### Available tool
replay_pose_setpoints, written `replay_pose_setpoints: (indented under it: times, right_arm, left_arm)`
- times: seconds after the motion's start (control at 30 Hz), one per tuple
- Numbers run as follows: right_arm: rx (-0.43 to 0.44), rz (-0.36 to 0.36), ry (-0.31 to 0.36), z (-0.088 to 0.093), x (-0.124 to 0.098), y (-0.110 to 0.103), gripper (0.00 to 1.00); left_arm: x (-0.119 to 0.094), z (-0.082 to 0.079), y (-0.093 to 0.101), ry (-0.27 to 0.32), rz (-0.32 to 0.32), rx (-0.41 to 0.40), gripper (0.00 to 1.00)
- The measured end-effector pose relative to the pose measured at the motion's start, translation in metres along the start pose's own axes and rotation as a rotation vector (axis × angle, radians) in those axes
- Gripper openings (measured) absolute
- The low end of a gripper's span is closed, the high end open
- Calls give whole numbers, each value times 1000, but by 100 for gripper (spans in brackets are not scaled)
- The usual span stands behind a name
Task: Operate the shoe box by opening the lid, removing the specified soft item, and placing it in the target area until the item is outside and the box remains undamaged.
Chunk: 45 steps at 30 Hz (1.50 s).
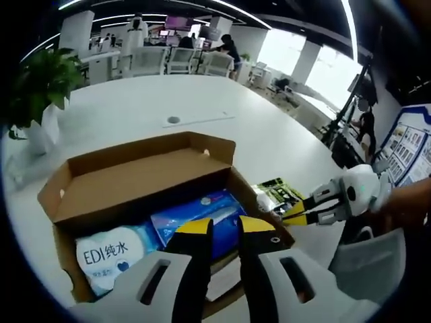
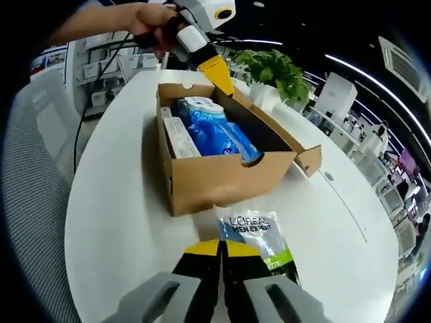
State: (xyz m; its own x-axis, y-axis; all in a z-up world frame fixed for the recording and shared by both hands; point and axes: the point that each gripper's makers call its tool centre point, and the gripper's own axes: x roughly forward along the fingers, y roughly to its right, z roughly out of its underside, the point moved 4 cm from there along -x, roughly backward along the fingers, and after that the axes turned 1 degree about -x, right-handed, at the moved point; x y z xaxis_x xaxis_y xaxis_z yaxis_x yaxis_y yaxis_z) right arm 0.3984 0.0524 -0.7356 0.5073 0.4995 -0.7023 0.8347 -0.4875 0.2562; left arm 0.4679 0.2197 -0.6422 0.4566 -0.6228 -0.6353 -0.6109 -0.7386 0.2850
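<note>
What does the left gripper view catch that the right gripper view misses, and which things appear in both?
Left gripper view alone: the white wipes pack printed "EDI" inside the box, and the right gripper reaching in beside it.

Right gripper view alone: the person's hand holding the left gripper over the box, and the pouch's L'Oreal Men Expert lettering.

Both: the open brown cardboard shoe box, the blue soft pack in it, the black-and-green pouch lying outside, the green potted plant and the white table.

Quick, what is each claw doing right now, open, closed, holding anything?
Left claw: open, empty, over the open shoe box.
Right claw: shut, nothing visibly gripped, just short of the L'Oreal packet.
</note>
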Motion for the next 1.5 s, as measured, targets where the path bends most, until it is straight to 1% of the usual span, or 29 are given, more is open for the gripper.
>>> replay_pose_setpoints:
  times: [0.2, 0.27, 0.3, 0.37, 0.4, 0.53, 0.67, 0.77, 0.97, 1.1, 1.3, 1.37, 1.43, 1.5]
  right_arm:
    - [24, 4, -35, 8, 3, 1, 0]
    - [43, 17, -47, 10, 3, 2, 0]
    - [58, 23, -50, 11, 1, 3, 0]
    - [119, 37, -28, 10, -2, 5, 0]
    - [139, 45, -28, 11, -3, 6, 1]
    - [168, 71, -19, 13, -7, 9, 9]
    - [215, 100, -19, 17, -11, 14, 24]
    - [261, 120, -29, 23, -13, 16, 33]
    - [334, 177, -46, 37, -20, 22, 49]
    - [390, 206, -61, 49, -24, 25, 55]
    - [432, 225, -93, 63, -26, 23, 62]
    - [442, 229, -100, 66, -25, 23, 66]
    - [471, 219, -110, 70, -23, 22, 67]
    - [483, 219, -111, 73, -22, 22, 67]
  left_arm:
    - [-6, 2, -5, 2, -11, -3, 14]
    - [-7, 2, -7, 3, -14, -1, 14]
    - [-8, 2, -7, 4, -16, 0, 14]
    - [-10, 2, -9, 8, -17, -2, 14]
    - [-11, 2, -9, 9, -18, -1, 14]
    - [-13, 2, -11, 15, -21, 4, 14]
    - [-14, 3, -13, 14, -26, 14, 15]
    - [-16, 4, -15, 14, -31, 22, 15]
    - [-21, 3, -19, 26, -38, 29, 16]
    - [-26, 2, -24, 35, -45, 28, 17]
    - [-31, 4, -31, 44, -60, 33, 18]
    - [-34, 4, -33, 51, -72, 53, 18]
    - [-37, 5, -35, 55, -81, 69, 20]
    - [-40, 5, -35, 54, -83, 81, 24]
